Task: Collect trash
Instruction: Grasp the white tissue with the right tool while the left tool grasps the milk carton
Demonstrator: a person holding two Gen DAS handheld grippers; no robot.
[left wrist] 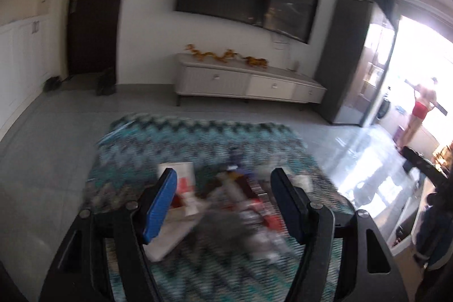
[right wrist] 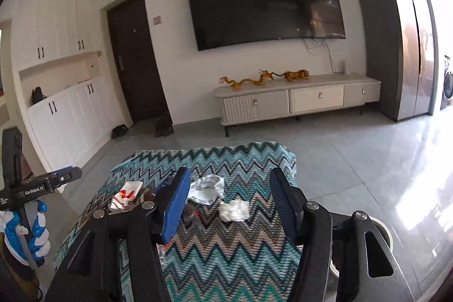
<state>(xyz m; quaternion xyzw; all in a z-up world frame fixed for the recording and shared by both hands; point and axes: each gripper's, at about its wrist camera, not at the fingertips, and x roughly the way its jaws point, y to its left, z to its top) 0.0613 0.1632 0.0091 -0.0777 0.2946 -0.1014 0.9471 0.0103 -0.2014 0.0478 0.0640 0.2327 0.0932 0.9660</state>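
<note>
A table under a teal zigzag cloth carries the trash. In the right wrist view I see a crumpled white tissue, a crumpled printed paper, a squashed white-and-red cup and a dark wrapper. My right gripper hovers open above them, holding nothing. The left wrist view is blurred. There my left gripper stands open and empty over the white-and-red cup and a heap of wrappers. A gloved hand holds the left tool at that view's left edge.
A round metal-rimmed bin stands on the floor right of the table. Beyond are a low TV cabinet, a wall TV, a tall grey fridge, a dark door and white cupboards. A person stands by the bright balcony.
</note>
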